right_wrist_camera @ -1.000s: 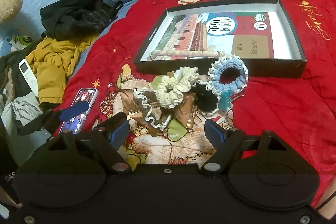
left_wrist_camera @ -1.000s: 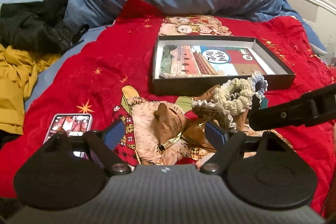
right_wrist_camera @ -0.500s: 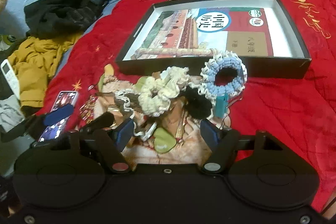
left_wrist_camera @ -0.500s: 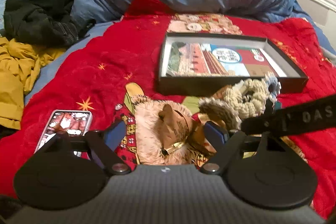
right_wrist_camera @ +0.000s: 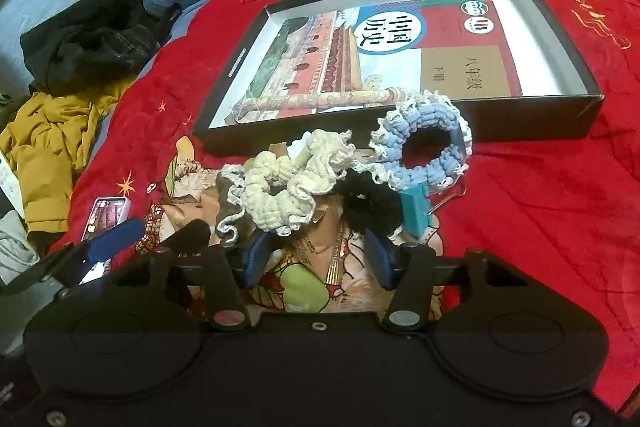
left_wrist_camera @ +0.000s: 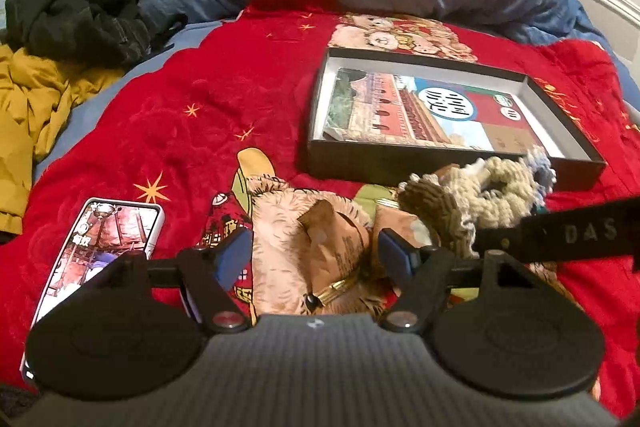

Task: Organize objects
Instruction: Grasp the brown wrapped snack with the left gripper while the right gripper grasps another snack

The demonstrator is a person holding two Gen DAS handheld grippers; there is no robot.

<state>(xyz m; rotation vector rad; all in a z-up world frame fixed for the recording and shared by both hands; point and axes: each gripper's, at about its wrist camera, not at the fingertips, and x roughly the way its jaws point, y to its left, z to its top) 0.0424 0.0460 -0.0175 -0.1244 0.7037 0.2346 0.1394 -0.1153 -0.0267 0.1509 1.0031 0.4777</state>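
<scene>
Red blanket (right_wrist_camera: 540,207), scrunchies (right_wrist_camera: 296,183) nr box (right_wrist_camera: 520,125) edge

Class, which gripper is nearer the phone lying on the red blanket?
Left. The left gripper sits just beside the phone; the right gripper hangs over the scrunchie pile, farther off.
</scene>
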